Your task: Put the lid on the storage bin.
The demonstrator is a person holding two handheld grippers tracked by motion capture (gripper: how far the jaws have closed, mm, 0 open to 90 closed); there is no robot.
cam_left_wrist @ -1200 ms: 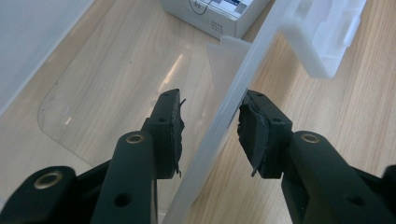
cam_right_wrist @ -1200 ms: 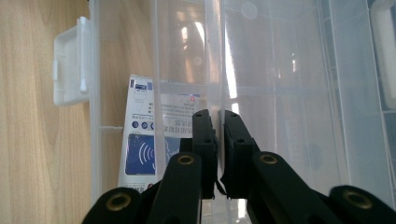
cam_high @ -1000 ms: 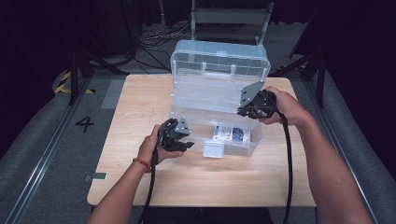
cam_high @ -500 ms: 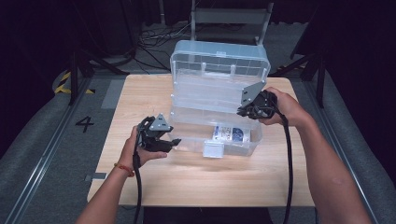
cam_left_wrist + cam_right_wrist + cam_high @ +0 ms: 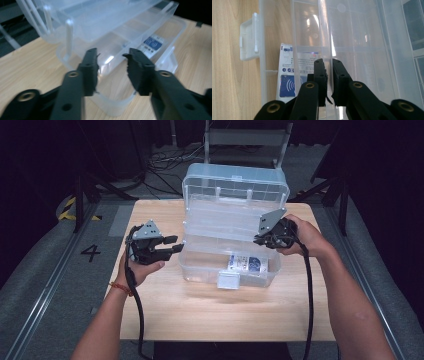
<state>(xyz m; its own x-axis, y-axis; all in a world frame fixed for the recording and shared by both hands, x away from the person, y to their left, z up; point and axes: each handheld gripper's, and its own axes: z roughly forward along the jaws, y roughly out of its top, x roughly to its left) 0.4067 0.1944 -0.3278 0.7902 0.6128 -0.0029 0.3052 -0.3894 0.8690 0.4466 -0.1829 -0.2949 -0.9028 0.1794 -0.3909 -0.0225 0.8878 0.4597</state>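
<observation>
A clear plastic organiser box [image 5: 200, 269] stands open on the wooden table, its lid [image 5: 235, 185] upright at the back. A blue-and-white card packet [image 5: 247, 264] lies in the base. My right gripper [image 5: 261, 239] is shut on the thin clear wall of the inner tray [image 5: 322, 37], its jaws pinching that edge [image 5: 328, 61]. My left gripper [image 5: 172, 244] hovers just left of the box, off the table. Its jaws have just been closing but still stand apart with nothing between them [image 5: 110, 53]; the box's corner [image 5: 112, 107] lies beyond them.
The box's front latch [image 5: 227, 281] hangs down onto the wooden table [image 5: 200, 320]. A metal chair frame [image 5: 247, 137] stands behind the table. Grey floor with a painted 4 [image 5: 90, 252] lies to the left. Cables trail from both grippers toward the front edge.
My left gripper has drawn away from the box's front, moving left and upward, and its jaws have narrowed. The right gripper has kept its grip and stayed put.
</observation>
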